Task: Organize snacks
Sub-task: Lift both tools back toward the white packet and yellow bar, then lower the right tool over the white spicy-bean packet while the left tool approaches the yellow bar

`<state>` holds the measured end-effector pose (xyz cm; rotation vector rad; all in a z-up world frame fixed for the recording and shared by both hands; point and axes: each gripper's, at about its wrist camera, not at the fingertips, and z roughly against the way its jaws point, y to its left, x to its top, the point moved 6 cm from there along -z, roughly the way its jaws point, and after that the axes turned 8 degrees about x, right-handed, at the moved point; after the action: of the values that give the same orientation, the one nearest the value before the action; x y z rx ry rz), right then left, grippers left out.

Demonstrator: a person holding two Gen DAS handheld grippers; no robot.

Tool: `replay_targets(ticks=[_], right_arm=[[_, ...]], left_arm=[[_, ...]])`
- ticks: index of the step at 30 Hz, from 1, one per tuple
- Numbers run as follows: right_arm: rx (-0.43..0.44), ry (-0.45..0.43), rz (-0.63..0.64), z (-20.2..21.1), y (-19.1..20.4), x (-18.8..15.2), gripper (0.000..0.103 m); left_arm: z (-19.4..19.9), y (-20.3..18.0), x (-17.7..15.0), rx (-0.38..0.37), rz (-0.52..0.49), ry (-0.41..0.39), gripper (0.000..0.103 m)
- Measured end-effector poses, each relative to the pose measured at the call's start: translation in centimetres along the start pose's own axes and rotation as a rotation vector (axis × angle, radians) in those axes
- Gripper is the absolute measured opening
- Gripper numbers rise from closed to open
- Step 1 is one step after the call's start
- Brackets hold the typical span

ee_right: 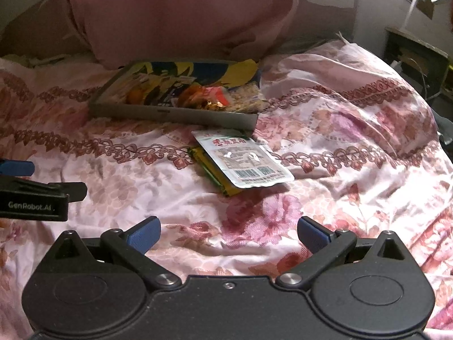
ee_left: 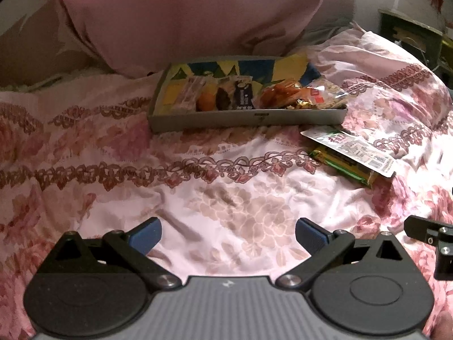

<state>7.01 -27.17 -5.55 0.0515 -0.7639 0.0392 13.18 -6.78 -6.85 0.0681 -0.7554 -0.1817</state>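
foil-slick white sachet (ee_right: pixel 245 161) looks light and floppy atop a green packet (ee_right: pixel 211 170); pinch its overhanging edge. both grippers, left gripper (ee_left: pixel 228 235) and right gripper (ee_right: pixel 228 233), gape empty.

bed: pink floral bedspread (ee_left: pixel 226 198) | pink pillow (ee_left: pixel 192 19) | dim light

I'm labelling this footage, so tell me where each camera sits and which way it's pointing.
Left wrist: rides the left claw, low over the floral bedspread, facing the snack tray; its open blue fingers show, the right claw at the right edge.
Right wrist: rides the right claw, same heading; the left claw pokes in at left.
Shared: tray, white packet on green packet, pink pillow.
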Motion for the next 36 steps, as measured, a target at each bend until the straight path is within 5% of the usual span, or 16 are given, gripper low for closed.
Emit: replay_targets(ticks=[16, 36], right_arm=[[0.045, -0.01, 0.006, -2.1, -1.1, 3.0, 0.102], [0.037, 0.028, 0.083, -7.4, -5.4, 6.0, 0.102]], left_arm=[[-2.3, 0.3, 2.0, -0.032, 0.107, 0.01, 0.102], [-6.8, -2.1, 6.4, -0.078, 0.047, 0.057, 0.102]])
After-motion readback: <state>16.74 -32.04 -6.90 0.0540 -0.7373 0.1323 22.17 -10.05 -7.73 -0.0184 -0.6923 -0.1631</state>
